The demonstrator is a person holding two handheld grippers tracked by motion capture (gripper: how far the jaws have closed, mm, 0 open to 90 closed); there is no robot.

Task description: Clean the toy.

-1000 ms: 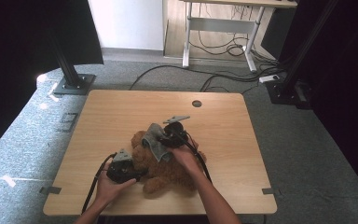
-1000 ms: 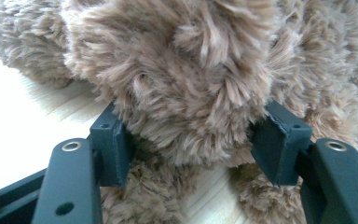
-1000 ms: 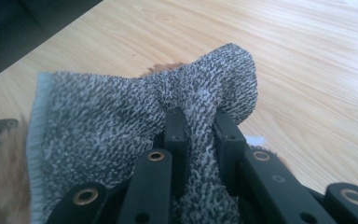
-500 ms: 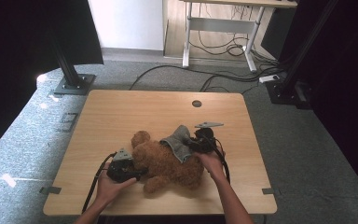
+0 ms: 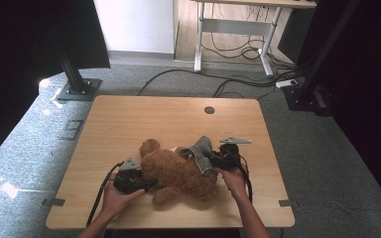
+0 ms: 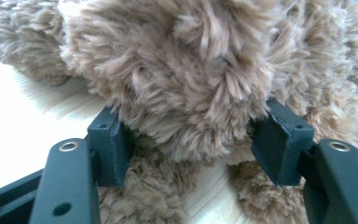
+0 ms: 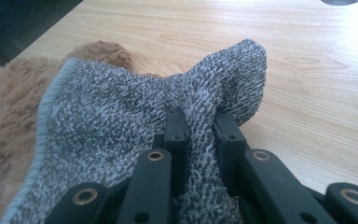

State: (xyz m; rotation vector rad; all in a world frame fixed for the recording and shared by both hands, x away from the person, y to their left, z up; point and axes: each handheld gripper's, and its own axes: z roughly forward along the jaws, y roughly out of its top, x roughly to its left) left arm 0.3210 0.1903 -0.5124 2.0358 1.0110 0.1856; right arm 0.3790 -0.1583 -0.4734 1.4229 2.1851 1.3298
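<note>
Two grippers engage one plush toy. Left gripper [image 6: 191, 149] is clamped across the shaggy brown teddy bear [image 5: 178, 171]; its jaws have just been opening slightly. Right gripper [image 7: 198, 128] pinches a fold of nubby grey knit cloth [image 7: 121, 126] draped over the bear's right flank. Bare wooden table [image 5: 144, 119] extends beyond.

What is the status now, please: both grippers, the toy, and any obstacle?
Left gripper clamps brown plush toy, jaws wide around its fur. Right gripper shut on grey knitted cloth, draped over toy. Table around them bare, nothing blocking.
</note>
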